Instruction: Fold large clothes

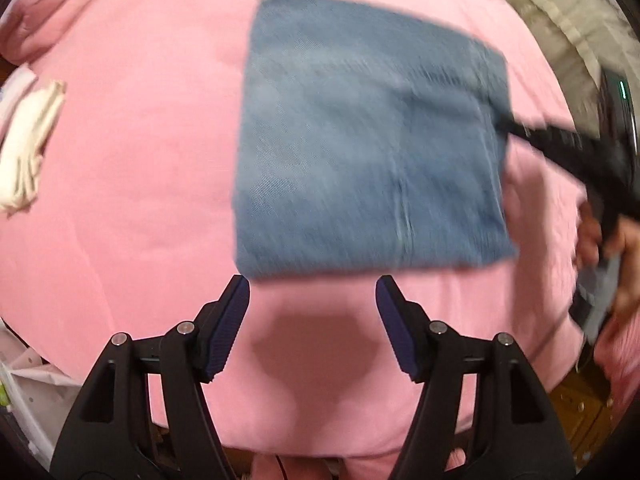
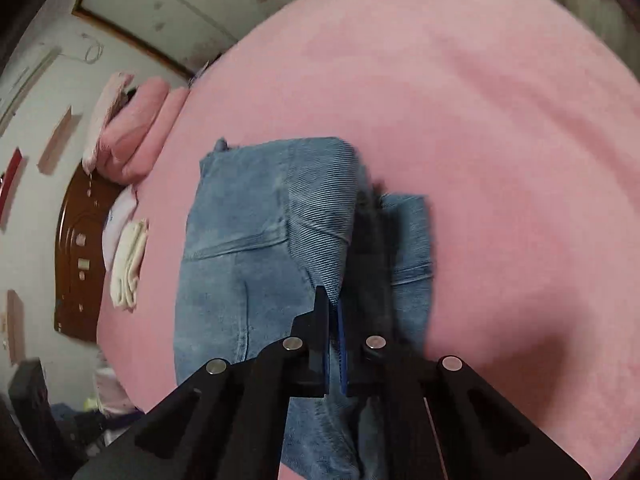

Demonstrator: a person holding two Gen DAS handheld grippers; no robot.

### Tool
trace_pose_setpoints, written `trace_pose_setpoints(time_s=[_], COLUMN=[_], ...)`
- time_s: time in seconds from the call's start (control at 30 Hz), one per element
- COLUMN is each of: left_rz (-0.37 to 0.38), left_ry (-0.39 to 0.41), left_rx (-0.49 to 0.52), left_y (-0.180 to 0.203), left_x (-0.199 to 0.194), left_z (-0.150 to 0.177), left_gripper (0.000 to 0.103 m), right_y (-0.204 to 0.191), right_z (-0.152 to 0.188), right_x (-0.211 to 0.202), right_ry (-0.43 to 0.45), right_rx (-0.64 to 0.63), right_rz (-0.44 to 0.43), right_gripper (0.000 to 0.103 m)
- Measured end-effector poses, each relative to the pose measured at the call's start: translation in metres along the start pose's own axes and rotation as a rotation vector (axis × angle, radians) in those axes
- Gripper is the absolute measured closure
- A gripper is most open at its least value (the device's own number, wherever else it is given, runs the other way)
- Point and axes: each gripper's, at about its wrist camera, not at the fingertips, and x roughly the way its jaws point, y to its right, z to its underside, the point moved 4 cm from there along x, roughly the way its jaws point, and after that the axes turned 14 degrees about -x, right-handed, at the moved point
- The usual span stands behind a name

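Observation:
A pair of blue jeans (image 1: pixel 368 140) lies folded into a rough square on the pink bed sheet (image 1: pixel 140 160). My left gripper (image 1: pixel 313 284) hovers just below its near edge, pointing down, open, with nothing between its fingers. In the left wrist view my right gripper (image 1: pixel 502 122) reaches in from the right and meets the jeans' right edge, with a person's hand (image 1: pixel 600 236) behind it. The right wrist view shows the jeans (image 2: pixel 240 240) with a flap lifted. My right gripper (image 2: pixel 333 300) is shut on the tip of that flap.
A folded white cloth (image 1: pixel 28 148) (image 2: pixel 128 264) lies near the bed's left side. Pink pillows (image 1: pixel 48 12) (image 2: pixel 136 128) sit by a brown headboard (image 2: pixel 76 260). Beige bedding (image 1: pixel 568 12) lies at the far right. Bare pink sheet (image 2: pixel 480 120) stretches around the jeans.

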Motion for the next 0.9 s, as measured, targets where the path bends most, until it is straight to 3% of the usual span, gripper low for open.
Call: trace_pose_setpoints(time_s=[0.1, 0.2, 0.27, 0.37, 0.47, 0.53, 0.63, 0.67, 0.7, 0.8, 0.83, 0.87, 0.9], left_rz=[0.001, -0.049, -0.081, -0.126, -0.094, -0.035, 0.072, 0.090, 0.105, 0.093, 0.105, 0.135, 0.158], left_ry=[0.032, 0.052, 0.037, -0.002, -0.002, 0.008, 0.037, 0.041, 0.045, 0.016, 0.005, -0.015, -0.036], left_rx=[-0.012, -0.025, -0.042, -0.070, -0.107, -0.117, -0.110, -0.104, -0.090, -0.067, -0.067, -0.062, -0.059], left_y=[-0.002, -0.010, -0.013, -0.015, -0.025, -0.025, -0.014, -0.012, -0.006, 0.010, 0.014, 0.019, 0.022], left_x=[-0.002, 0.002, 0.005, 0.010, 0.005, 0.001, -0.007, -0.005, -0.004, 0.007, 0.011, 0.017, 0.024], left_z=[-0.016, -0.028, -0.030, -0.032, -0.040, -0.046, -0.059, -0.063, -0.069, -0.076, -0.075, -0.071, -0.067], left_gripper=[0.040, 0.040, 0.040, 0.040, 0.040, 0.040, 0.040, 0.046, 0.058, 0.082, 0.087, 0.100, 0.103], right_y=[0.017, 0.023, 0.023, 0.031, 0.024, 0.010, -0.007, -0.015, -0.024, -0.056, -0.068, -0.086, -0.096], right_z=[0.017, 0.019, 0.018, 0.026, 0.031, 0.025, 0.019, 0.018, 0.017, 0.028, 0.037, 0.046, 0.057], right_x=[0.002, 0.020, 0.040, 0.030, 0.004, -0.014, -0.044, -0.051, -0.051, -0.030, -0.023, -0.005, 0.002], right_ry=[-0.038, -0.074, -0.100, -0.103, -0.072, -0.014, 0.107, 0.150, 0.170, 0.088, 0.062, 0.033, -0.004], right_rx=[0.037, 0.039, 0.090, 0.181, 0.205, 0.196, 0.148, 0.124, 0.106, 0.038, 0.012, -0.014, -0.050], right_rz=[0.025, 0.071, 0.096, 0.141, 0.176, 0.235, 0.297, 0.282, 0.239, 0.047, -0.004, -0.024, -0.016], right_gripper=[0.101, 0.101, 0.101, 0.099, 0.098, 0.095, 0.079, 0.079, 0.079, 0.082, 0.088, 0.099, 0.102])
